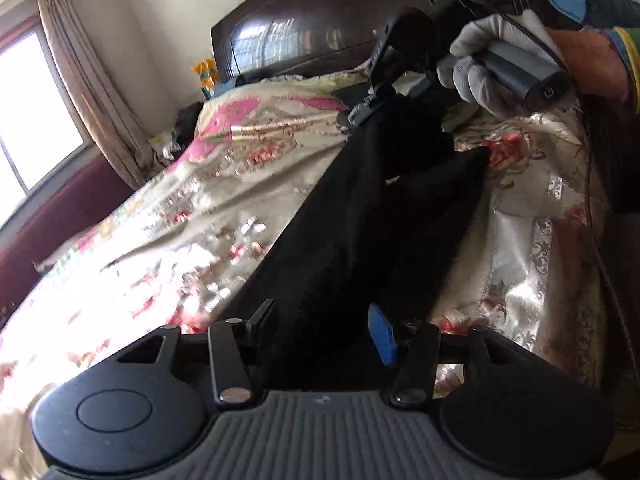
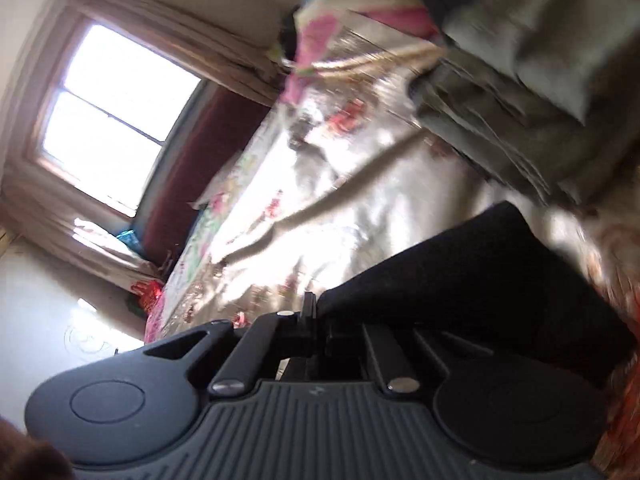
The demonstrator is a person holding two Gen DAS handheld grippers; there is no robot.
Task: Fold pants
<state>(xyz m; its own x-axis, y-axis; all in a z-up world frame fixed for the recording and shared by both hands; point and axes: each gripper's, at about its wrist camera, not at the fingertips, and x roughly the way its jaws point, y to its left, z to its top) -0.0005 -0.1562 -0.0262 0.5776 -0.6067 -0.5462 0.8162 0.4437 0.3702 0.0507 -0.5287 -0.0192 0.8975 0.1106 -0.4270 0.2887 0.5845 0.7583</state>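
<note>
Black pants (image 1: 360,208) hang stretched in the air above a floral bedspread (image 1: 180,216). In the left wrist view my left gripper (image 1: 322,326) is shut on the near end of the pants, the cloth filling the gap between its fingers. My right gripper (image 1: 360,110), held by a gloved hand (image 1: 476,68), grips the far end of the pants. In the right wrist view the right gripper (image 2: 320,316) is shut on the black pants (image 2: 480,280), which run off to the right.
A dark wooden headboard (image 1: 320,28) stands behind the bed. A window (image 1: 28,112) with curtains is at the left. A stack of folded grey-green clothes (image 2: 532,92) lies on the bed (image 2: 320,184).
</note>
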